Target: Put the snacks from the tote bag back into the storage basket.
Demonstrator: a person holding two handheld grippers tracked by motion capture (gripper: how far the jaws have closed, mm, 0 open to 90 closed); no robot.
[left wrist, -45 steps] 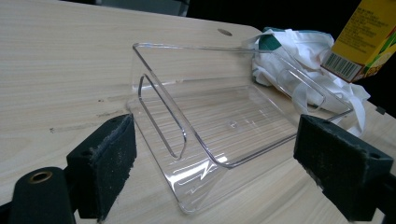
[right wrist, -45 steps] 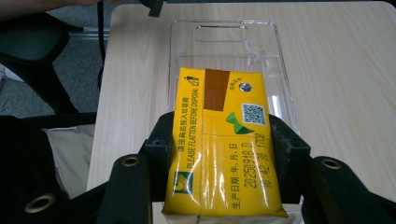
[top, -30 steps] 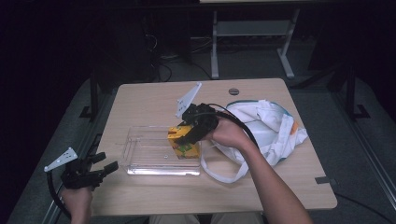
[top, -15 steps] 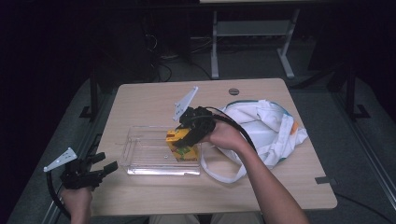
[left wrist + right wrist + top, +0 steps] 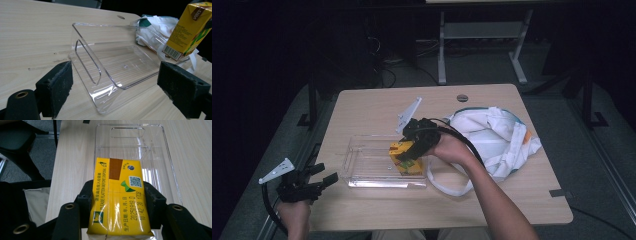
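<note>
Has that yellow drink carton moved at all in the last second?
Yes. The yellow drink carton, clamped in the right tool, has shifted slightly left and down, further over the clear plastic tray, which has stayed put on the table.

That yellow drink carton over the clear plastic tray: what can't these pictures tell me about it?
- Yellow drink carton: its base is cut off by the bottom edge of the right gripper view.
- High view: the right gripper covers much of the carton, so whether it touches the clear plastic tray is unclear.
- Left gripper view: the right edge crops the carton.
</note>
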